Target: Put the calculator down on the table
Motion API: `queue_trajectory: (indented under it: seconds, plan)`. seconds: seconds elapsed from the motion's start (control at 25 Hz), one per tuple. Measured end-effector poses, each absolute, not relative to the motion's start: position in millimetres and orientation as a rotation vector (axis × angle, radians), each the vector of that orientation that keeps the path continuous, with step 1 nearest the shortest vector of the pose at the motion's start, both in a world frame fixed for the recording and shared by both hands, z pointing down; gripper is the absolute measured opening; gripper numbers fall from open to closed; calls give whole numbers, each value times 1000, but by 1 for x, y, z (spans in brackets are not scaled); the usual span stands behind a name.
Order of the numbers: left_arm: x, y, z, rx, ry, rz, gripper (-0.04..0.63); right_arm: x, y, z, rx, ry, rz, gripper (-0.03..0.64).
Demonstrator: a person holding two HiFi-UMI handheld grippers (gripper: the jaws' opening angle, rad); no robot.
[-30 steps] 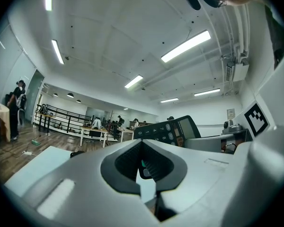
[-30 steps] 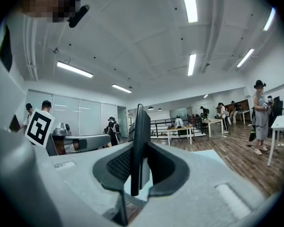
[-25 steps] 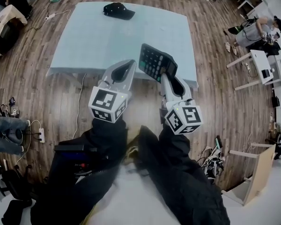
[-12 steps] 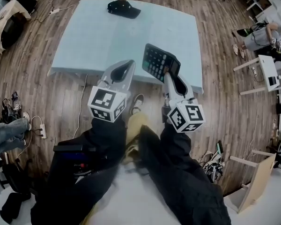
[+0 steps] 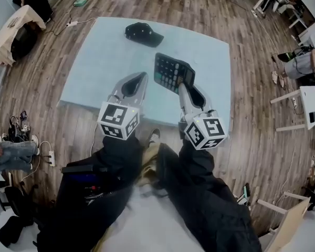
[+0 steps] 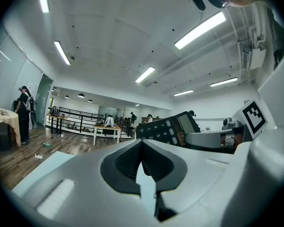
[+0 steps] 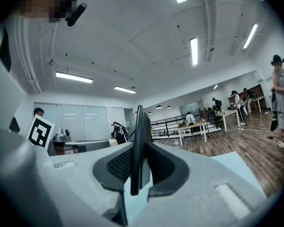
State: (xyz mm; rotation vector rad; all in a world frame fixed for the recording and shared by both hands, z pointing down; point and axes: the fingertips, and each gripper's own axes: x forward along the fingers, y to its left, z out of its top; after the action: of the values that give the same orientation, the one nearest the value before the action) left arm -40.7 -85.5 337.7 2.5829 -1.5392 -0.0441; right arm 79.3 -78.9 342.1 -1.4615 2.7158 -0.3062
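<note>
The fingers of my right gripper [image 7: 138, 150] are clamped on the calculator [image 5: 170, 71], which stands edge-on between them in the right gripper view. The grip is the same as a second ago. From the head view I hold it by its near right corner, tilted, keys facing up toward me, raised off the counter [image 5: 105, 62]. A second ago it hung over the counter's near edge, with both grippers above the floor. Now it is well over the counter's right half, and both grippers reach in past the near edge. The fingers of my left gripper [image 6: 142, 143] are pressed together with nothing between them, as before, and they sit just left of the calculator. The cap [image 5: 143, 33] lies on the far part of the counter, closer to the calculator than it was.
</note>
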Motion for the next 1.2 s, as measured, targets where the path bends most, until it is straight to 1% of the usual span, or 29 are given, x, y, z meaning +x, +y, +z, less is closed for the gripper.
queue_trajectory:
  seconds: [0.24, 0.4, 0.72, 0.96, 1.2]
  plan:
    - [-16, -152, 339, 2573, -1542, -14, 2, 106, -146, 344, -1456, 2709, -340, 69]
    - [-19, -175, 351, 2532, -1551, 22, 2, 115, -174, 356, -1472, 2694, -401, 69]
    - [-24, -205, 374, 2514, -1478, 41, 2, 110, -193, 381, -1537, 2661, -507, 69]
    - [-19, -223, 377, 2533, -1416, 53, 2, 115, -202, 386, -1606, 2614, -570, 69]
    - [-35, -223, 403, 2473, -1421, 107, 2, 104, -203, 416, -1582, 2597, -712, 69]
